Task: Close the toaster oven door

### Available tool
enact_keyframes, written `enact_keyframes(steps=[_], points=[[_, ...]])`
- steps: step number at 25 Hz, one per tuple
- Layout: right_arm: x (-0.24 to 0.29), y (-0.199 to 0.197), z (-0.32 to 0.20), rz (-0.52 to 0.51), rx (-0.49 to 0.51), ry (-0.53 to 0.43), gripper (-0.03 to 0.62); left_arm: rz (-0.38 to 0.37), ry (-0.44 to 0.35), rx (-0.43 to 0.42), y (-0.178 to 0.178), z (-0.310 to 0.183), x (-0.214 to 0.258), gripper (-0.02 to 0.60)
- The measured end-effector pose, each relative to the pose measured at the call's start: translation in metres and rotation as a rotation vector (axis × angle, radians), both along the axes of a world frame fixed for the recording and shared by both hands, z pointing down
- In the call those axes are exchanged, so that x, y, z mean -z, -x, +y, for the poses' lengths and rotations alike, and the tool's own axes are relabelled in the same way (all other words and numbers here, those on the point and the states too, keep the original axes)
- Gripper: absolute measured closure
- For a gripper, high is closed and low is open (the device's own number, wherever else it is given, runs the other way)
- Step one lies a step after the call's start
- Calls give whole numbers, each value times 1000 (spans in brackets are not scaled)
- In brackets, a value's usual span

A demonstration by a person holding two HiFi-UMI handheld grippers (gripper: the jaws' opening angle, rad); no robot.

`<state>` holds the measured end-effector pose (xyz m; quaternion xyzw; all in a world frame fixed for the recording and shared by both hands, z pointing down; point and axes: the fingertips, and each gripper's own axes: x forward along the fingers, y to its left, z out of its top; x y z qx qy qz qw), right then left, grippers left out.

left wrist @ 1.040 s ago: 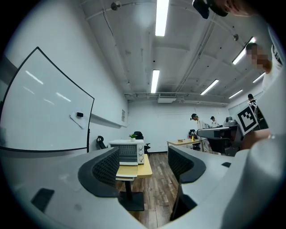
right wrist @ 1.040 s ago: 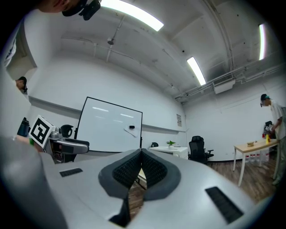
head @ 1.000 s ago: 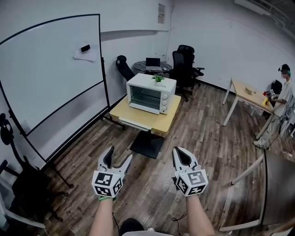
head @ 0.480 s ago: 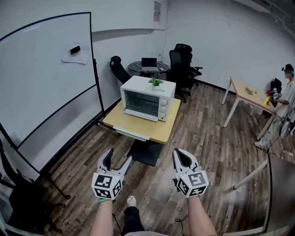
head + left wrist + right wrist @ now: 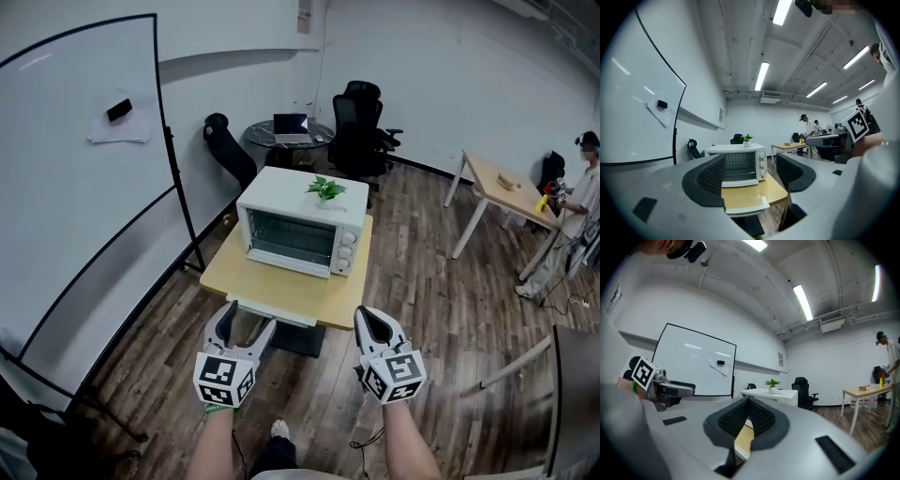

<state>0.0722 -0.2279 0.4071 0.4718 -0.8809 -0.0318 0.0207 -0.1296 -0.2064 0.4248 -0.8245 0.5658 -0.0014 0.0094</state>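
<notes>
A white toaster oven (image 5: pixel 298 228) stands at the back of a light wooden table (image 5: pixel 281 286), straight ahead of me. Its front shows a dark interior with a rack (image 5: pixel 738 164). A thin white ledge along its base looks like the door folded down. My left gripper (image 5: pixel 246 321) hovers open just short of the table's front edge, and the oven shows between its pads (image 5: pixel 710 180). My right gripper (image 5: pixel 367 319) is level with it to the right, shut on nothing, its pads (image 5: pixel 759 416) meeting at the tips.
A white slab (image 5: pixel 272 311) juts from under the table's front edge. A small potted plant (image 5: pixel 325 190) sits on the oven. A whiteboard (image 5: pixel 84 178) stands at the left, office chairs (image 5: pixel 361 122) behind. A desk (image 5: pixel 502 187) and a person (image 5: pixel 577 211) are at the right.
I have walked closer: the oven and table have come nearer and now lie just beyond the grippers. Both grippers keep their pose, left open and right shut.
</notes>
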Motion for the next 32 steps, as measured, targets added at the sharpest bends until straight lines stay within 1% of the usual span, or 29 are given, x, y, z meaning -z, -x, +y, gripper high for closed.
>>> enact_keyframes(steps=[5, 9, 16, 22, 25, 27, 32], points=[[14, 29, -51, 21, -35, -13, 593, 9, -9, -38, 26, -60, 10, 267], [27, 41, -76, 39, -61, -30, 593, 13, -19, -68, 33, -93, 19, 267], [29, 43, -105, 46, -92, -35, 593, 0, -40, -110, 30, -127, 27, 267], [28, 40, -127, 43, -91, -37, 593, 8, -35, -109, 28, -146, 24, 267], [26, 41, -134, 43, -84, -32, 593, 9, -15, -101, 29, -154, 17, 267], [21, 41, -136, 43, -80, -20, 593, 11, 14, -95, 30, -158, 4, 267], [0, 36, -143, 48, -80, 28, 593, 1, 126, -70, 32, -165, -55, 267]])
